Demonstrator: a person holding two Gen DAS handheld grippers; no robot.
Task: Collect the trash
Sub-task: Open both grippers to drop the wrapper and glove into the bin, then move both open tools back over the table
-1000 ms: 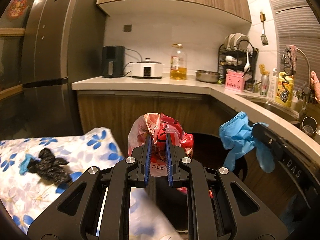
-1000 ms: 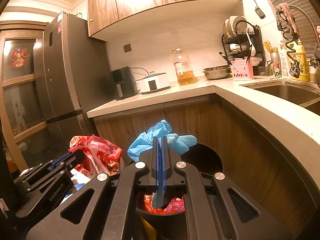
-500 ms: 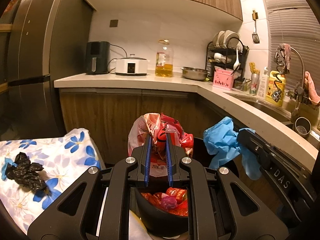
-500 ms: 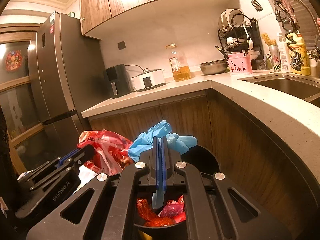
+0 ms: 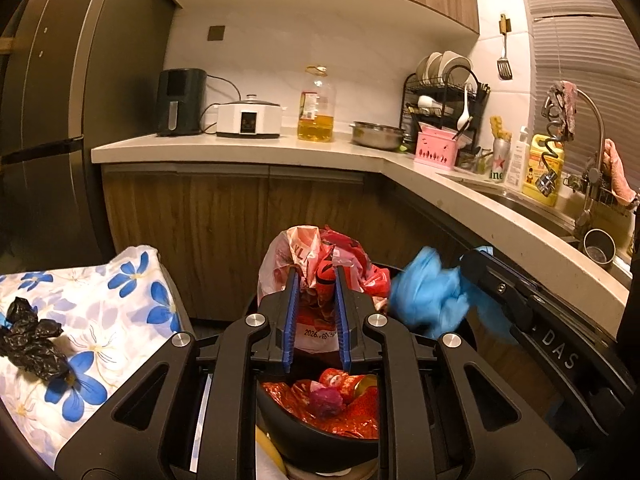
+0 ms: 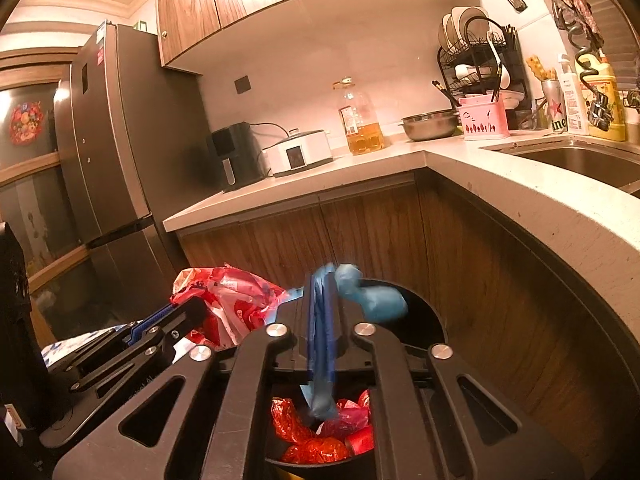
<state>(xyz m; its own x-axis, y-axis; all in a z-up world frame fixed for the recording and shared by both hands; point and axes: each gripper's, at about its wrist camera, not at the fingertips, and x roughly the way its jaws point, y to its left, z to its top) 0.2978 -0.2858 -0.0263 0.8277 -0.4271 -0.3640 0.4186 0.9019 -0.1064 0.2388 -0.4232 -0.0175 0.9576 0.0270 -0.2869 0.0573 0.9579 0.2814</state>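
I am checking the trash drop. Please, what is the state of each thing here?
left gripper: jaws opening, red plastic bag between them
right gripper: jaws opening, blue glove between them, blurred
black bin: open, red trash inside
black crumpled bag: lying on floral cloth

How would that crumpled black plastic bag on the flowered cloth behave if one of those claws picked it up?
The black plastic bag looks thin and wrinkled, so it would probably be floppy, drooping and changing shape instead of holding stiff. It seems empty and scrunched up, so likely very light for its size. Lying loosely on the flowered cloth, it would probably slide or unfold if pushed; rolling seems unlikely.
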